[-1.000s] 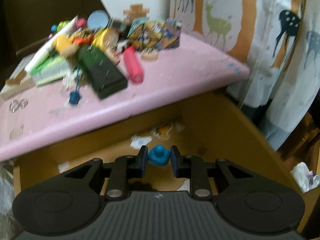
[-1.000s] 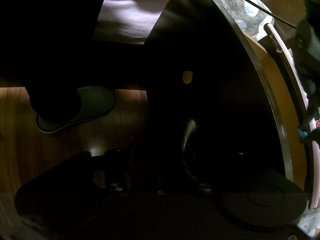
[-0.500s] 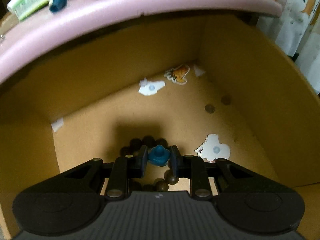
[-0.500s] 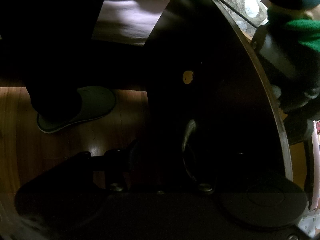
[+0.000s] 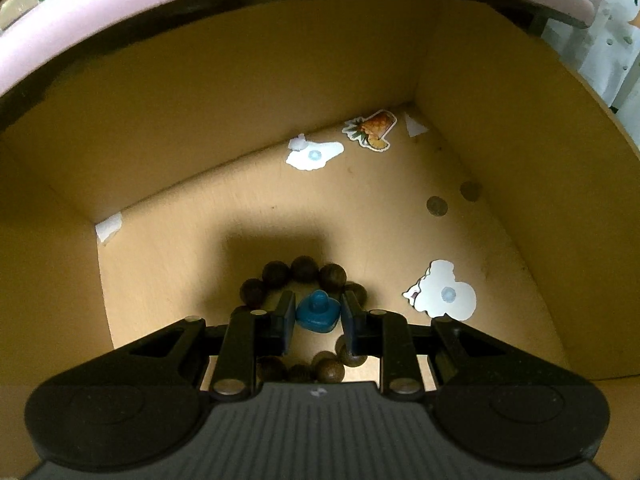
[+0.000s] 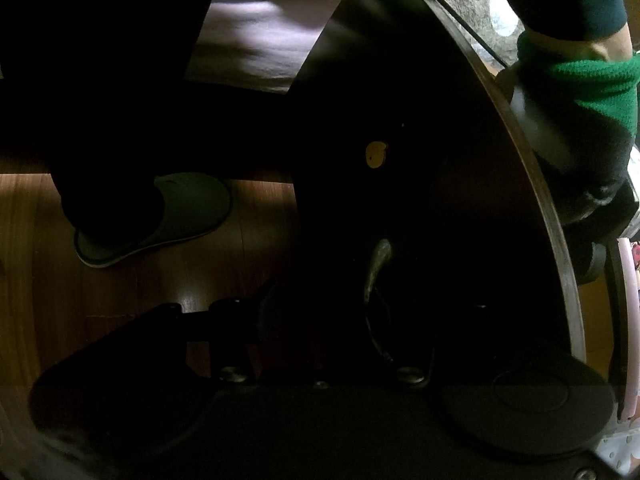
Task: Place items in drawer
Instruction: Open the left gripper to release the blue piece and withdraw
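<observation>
Open wooden drawer (image 5: 500,128) fills the left wrist view, light brown walls & floor, sitting under a pink tabletop edge (image 5: 160,4). In the right wrist view, the drawer's dark front panel (image 6: 420,160) w/ a metal handle (image 6: 376,268) takes up most of the frame; wood floor and a person's grey slipper (image 6: 176,212) to the left, a green-gloved hand (image 6: 596,84) top right.

Left gripper (image 5: 317,314) points down into the drawer, jaws clamped on a small blue peg-shaped toy (image 5: 317,314), pads touching both its sides. Directly beneath it, on the drawer floor, a dark brown bead bracelet (image 5: 304,270) rings the fingertips.

Right gripper (image 6: 320,320) is almost lost in shadow, close to the panel near the handle; can't tell if its jaws are apart or gripping anything.

Smaller bits on the drawer floor: white sticker (image 5: 442,294) right of the gripper, another white sticker (image 5: 314,156) near the back wall, a pineapple sticker (image 5: 372,130) beside it, two coins (image 5: 437,206) by the right wall.
</observation>
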The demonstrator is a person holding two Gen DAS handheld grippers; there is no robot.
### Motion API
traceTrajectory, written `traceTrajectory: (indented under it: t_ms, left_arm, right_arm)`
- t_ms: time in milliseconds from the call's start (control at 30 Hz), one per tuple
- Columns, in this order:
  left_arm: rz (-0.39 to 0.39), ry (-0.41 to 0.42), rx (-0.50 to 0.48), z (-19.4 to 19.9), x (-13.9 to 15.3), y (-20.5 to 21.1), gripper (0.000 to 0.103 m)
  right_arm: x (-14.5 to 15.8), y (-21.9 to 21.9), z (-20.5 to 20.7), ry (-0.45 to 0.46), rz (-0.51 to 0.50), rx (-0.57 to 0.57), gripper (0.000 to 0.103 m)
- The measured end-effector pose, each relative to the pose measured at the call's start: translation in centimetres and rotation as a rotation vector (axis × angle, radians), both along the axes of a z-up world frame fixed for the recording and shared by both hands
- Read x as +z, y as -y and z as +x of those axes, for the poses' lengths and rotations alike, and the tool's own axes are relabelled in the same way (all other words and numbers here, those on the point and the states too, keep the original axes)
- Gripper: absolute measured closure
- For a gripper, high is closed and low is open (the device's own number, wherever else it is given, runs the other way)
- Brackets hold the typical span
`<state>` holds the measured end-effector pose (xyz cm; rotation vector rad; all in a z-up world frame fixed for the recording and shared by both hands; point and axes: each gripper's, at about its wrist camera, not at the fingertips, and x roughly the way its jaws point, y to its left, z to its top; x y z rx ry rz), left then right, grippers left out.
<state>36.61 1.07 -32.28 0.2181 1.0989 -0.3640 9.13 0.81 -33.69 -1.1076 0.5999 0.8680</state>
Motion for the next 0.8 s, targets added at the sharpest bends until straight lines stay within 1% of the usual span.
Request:
traceTrajectory:
  t_ms: [67, 133, 200, 233, 267, 667, 800]
  left_arm:
    - [-0.01, -0.017, 0.011, 0.2, -0.3, 0.0, 0.079]
    - [0.001, -0.013, 0.021, 0.2, -0.2, -0.1, 0.078]
    - [0.001, -0.017, 0.017, 0.2, -0.2, -0.1, 0.066]
    - [-0.005, -0.015, 0.025, 0.2, 0.0, -0.2, 0.046]
    - [-0.014, -0.012, 0.031, 0.1, 0.2, -0.2, 0.04]
    - [-0.107, 0.065, -0.102, -1.8, 5.9, 1.8, 0.04]
    - [-0.126, 0.13, -0.114, -2.6, 8.1, 1.8, 0.04]
  right_arm:
    - [0.0, 0.0, 0.0, 0.0, 0.0, 0.001, 0.052]
    - [0.0, 0.0, 0.0, 0.001, 0.0, 0.002, 0.052]
    - [0.1, 0.0, 0.0, 0.0, 0.0, 0.002, 0.053]
    - [0.1, 0.0, 0.0, 0.0, 0.0, 0.002, 0.053]
    - [0.1, 0.0, 0.1, 0.0, 0.0, 0.005, 0.052]
    - [0.0, 0.0, 0.1, 0.003, -0.001, 0.005, 0.052]
    - [0.0, 0.1, 0.1, 0.005, -0.002, 0.005, 0.052]
